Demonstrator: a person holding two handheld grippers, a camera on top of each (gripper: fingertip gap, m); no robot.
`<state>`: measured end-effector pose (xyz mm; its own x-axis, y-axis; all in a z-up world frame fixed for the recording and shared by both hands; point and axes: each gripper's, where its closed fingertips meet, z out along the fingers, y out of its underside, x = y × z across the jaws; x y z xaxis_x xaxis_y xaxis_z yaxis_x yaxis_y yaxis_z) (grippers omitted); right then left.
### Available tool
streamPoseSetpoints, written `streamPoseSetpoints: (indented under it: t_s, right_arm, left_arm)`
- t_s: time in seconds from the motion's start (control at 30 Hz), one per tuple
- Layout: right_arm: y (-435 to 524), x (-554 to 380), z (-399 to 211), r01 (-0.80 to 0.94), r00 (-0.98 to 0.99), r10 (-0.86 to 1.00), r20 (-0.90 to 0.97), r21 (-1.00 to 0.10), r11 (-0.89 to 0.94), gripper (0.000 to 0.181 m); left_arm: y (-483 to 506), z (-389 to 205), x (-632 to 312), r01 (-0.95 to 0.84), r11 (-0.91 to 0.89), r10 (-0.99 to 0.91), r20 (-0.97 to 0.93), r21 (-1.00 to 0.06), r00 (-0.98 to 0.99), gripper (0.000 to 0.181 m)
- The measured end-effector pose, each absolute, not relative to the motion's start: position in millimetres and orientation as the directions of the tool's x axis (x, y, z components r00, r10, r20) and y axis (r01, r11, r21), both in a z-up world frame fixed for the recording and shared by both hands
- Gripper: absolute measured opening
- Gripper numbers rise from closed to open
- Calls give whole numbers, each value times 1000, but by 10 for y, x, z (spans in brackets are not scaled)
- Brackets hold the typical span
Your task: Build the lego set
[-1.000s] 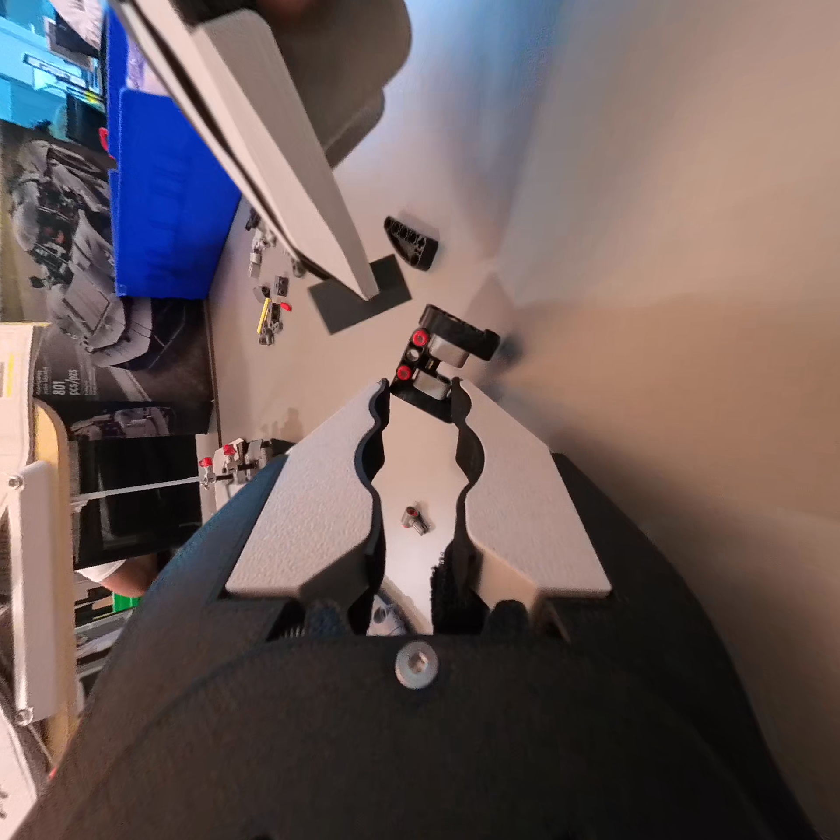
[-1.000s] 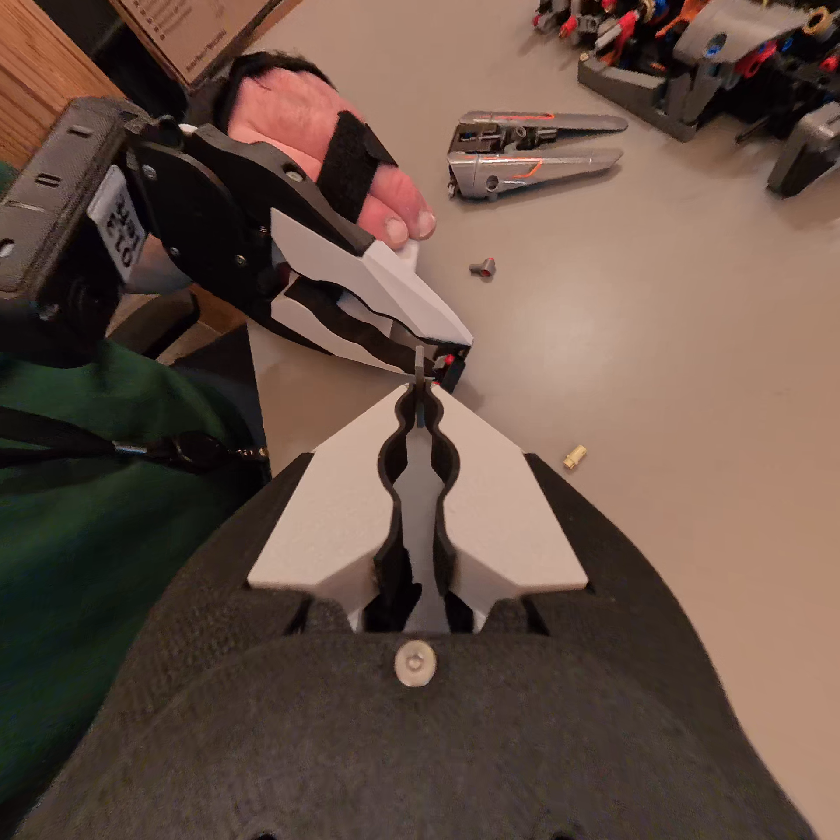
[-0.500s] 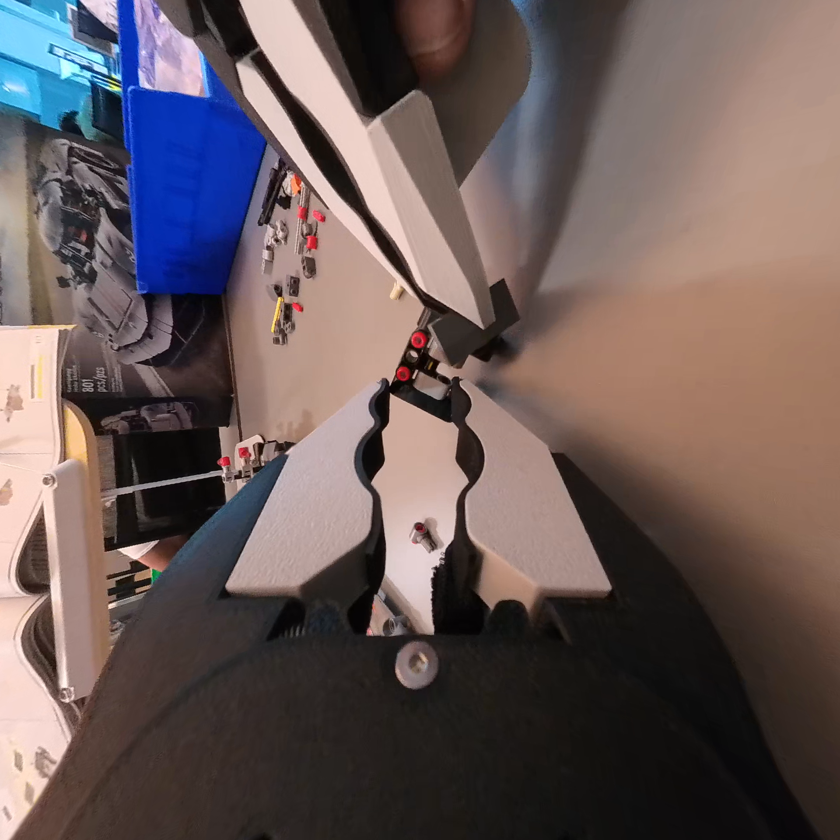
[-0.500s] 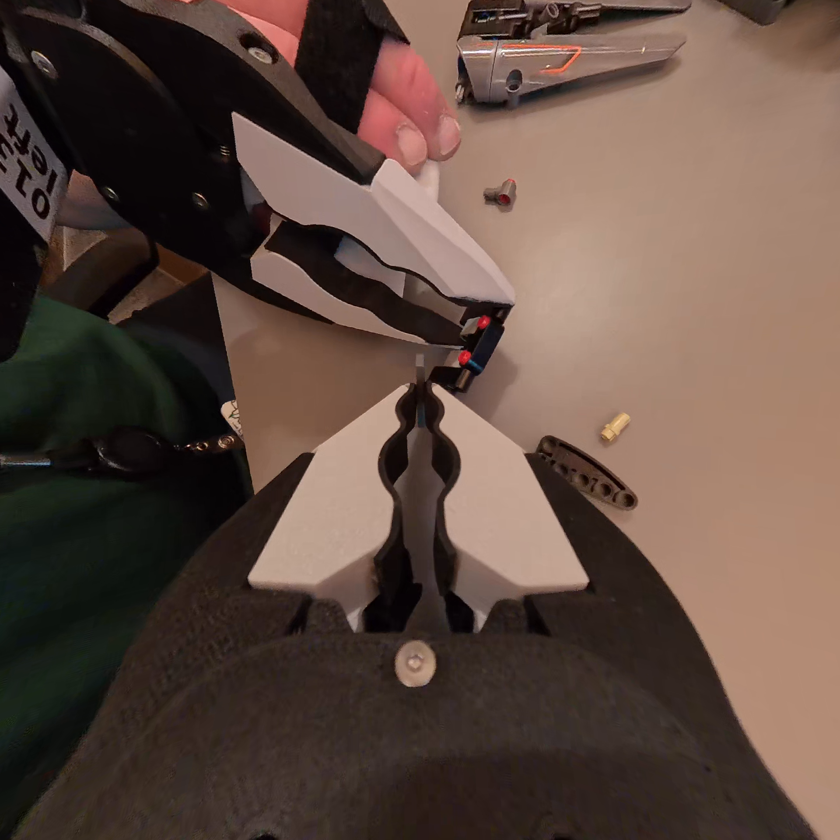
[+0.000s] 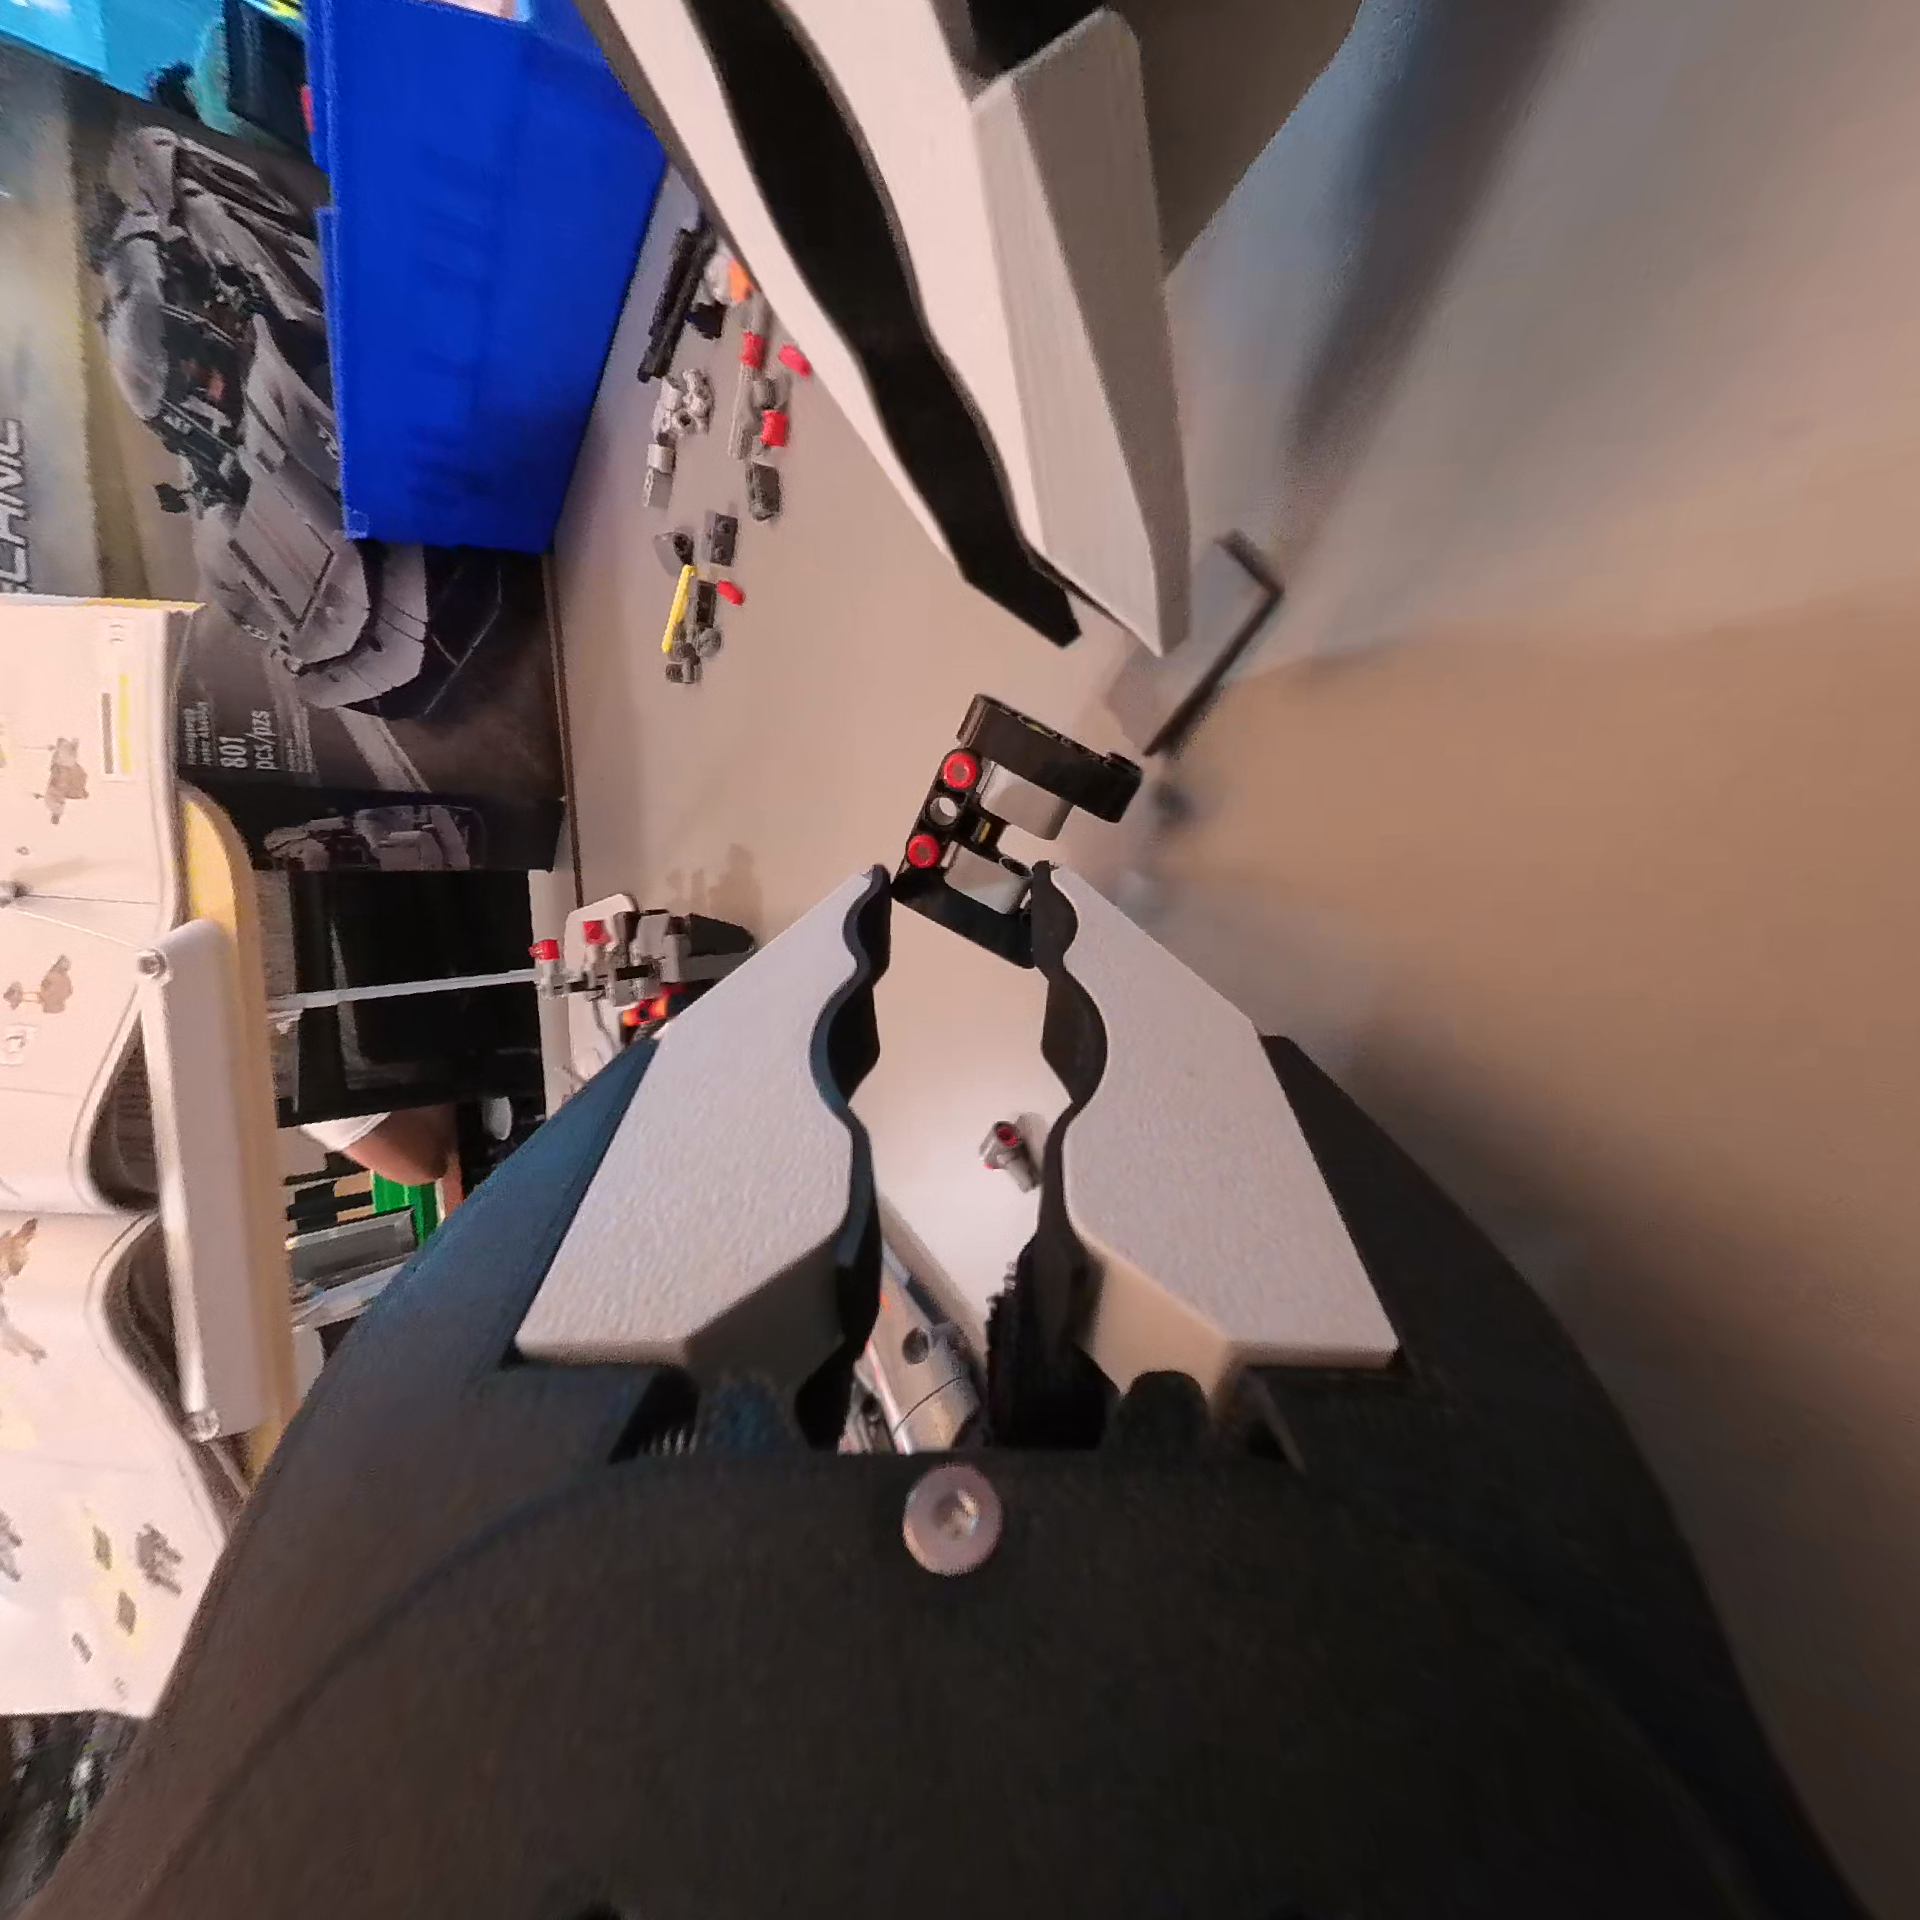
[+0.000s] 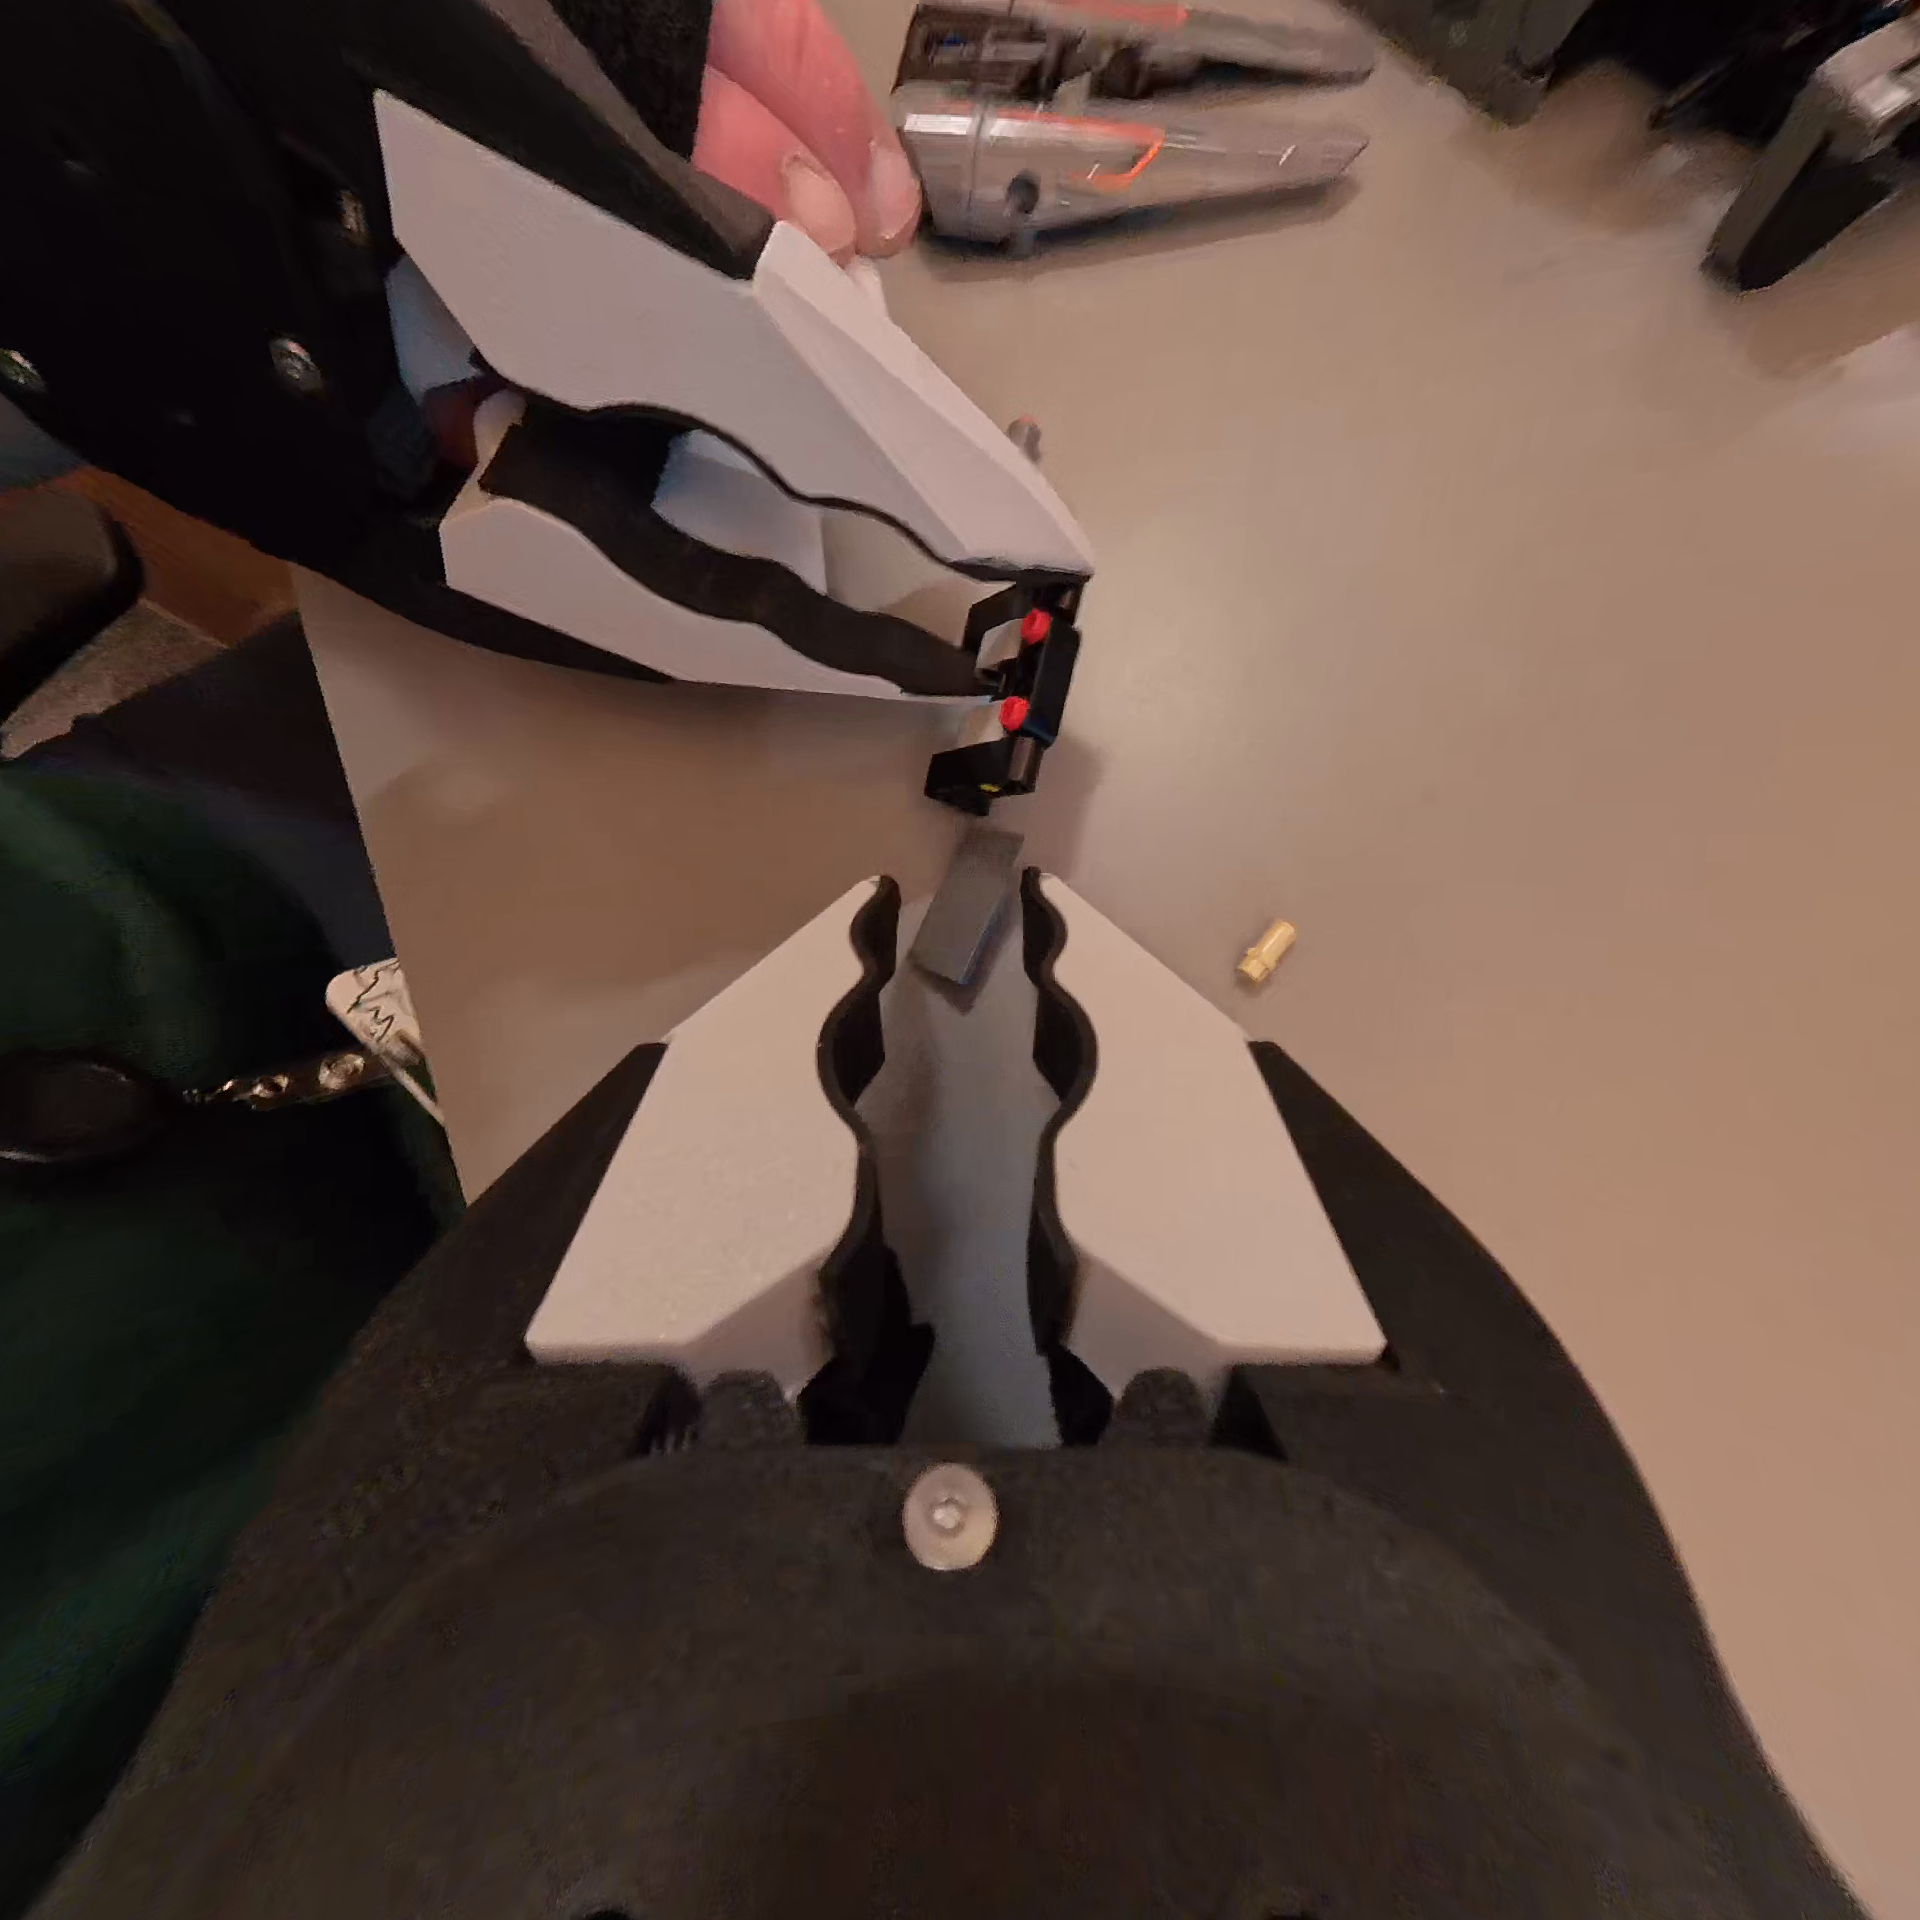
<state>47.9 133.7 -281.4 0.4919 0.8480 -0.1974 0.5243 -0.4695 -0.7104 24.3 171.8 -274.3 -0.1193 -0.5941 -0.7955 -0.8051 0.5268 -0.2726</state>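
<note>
The left gripper [image 5: 961, 891] pinched a small black lego sub-assembly [image 5: 1013, 816] with two red pins and light grey connectors between its fingertips, holding it clear above the beige table [image 6: 1455, 727]. The right gripper [image 6: 951, 883] hung just beside it with its jaws spread, and a flat dark grey lego tile [image 6: 964, 914] sat tilted in the gap near the tips; whether either finger touched it could not be told. The tile's upper end came close under the black sub-assembly [image 6: 1013, 701], the two just apart. In the right wrist view the left gripper [image 6: 1023, 634] came in from the upper left, a person's fingers [image 6: 831, 177] on its handle. A tan lego pin [image 6: 1265, 951] lay on the table nearby, and a grey wedge-shaped lego body section [image 6: 1122, 166] with orange trim lay farther off. In the left wrist view, loose grey and red lego parts [image 5: 727, 447] lay scattered beside a blue bin [image 5: 468, 291], near the set's box [image 5: 312, 623] and an open instruction booklet [image 5: 73, 935].
</note>
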Motion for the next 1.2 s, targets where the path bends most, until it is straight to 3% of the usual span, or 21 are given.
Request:
streamPoseSetpoints:
  t_s: [0.03,0.13,0.4,0.57,0.73,0.87,1.0,1.1,1.2]
  right_arm:
    - [1363,487,-2774,509,500,845,-187,-726,-462,23]
    - [1399,520,-2699,485,512,838,-192,-740,-466,32]
    - [1460,375,-2321,300,473,828,-300,-829,-472,31]
    - [1421,347,-2370,319,438,842,-315,-822,-473,10]
    - [1444,426,-2275,245,427,842,-329,-854,-458,6]
    - [1469,501,-2067,108,396,837,-377,-887,-450,5]
    - [1365,452,-1921,12,297,853,-428,-892,-452,6]
    - [1303,406,-1831,-77,229,854,-467,-883,-462,6]
    - [1237,363,-1781,-132,169,854,-492,-870,-475,6]
  left_arm:
    - [1734,-2707,238,-807,524,-584,-805,-274,-105,25]
    - [1743,-2630,236,-803,525,-574,-814,-283,-88,25]
    - [1645,-2337,359,-743,596,-496,-867,-305,-42,25]
    - [1654,-2334,363,-740,602,-486,-873,-299,-43,25]
    - [1649,-2211,352,-717,557,-562,-826,-418,45,29]
    - [1617,-2104,328,-619,412,-753,-632,-668,182,36]
    - [1453,-1915,404,-344,147,-938,-241,-928,250,37]
    - [1338,-1739,451,-125,-60,-978,34,-990,204,31]
    - [1314,-1647,446,21,-229,-963,229,-973,140,24]
